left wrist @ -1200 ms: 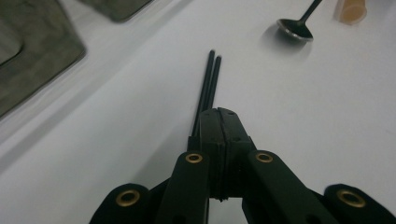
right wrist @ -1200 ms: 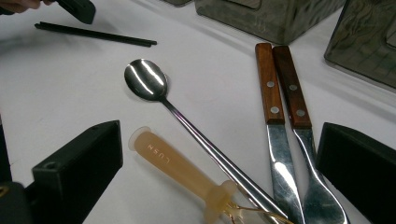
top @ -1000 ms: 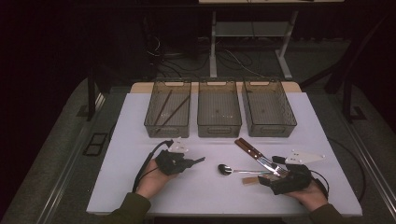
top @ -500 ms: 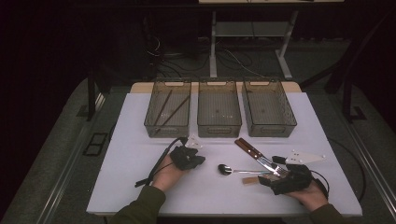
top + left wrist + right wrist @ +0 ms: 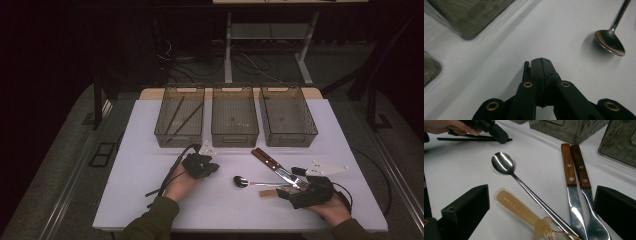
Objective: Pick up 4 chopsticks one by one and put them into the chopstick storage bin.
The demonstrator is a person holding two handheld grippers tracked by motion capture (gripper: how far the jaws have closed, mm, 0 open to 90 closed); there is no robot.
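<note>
We work at a white bench with three mesh bins along its far edge: the left bin holds two dark sticks, the middle bin and right bin look bare. In front of the bins lies loose cutlery.

Our left claw sits just in front of the gap between left and middle bins, its jaws pressed together with nothing between them, as the left gripper view shows. Our right claw rests near the right front of the bench with its jaws spread wide around the cutlery, gripping nothing yet.

The things in hand lie bunched there: a knife and a fork with wooden handles side by side, touching; a long spoon with its bowl pointing toward the left claw; and a pale plastic handle just under the spoon's stem.

We judge the step to be picking one piece from this bunch. To do it well, we should centre the open jaws over a single handle, clear of its neighbours, and close low on the bench so only that piece lifts. The spoon's stem crosses the plastic handle, so grip it nearer the bowl.
</note>
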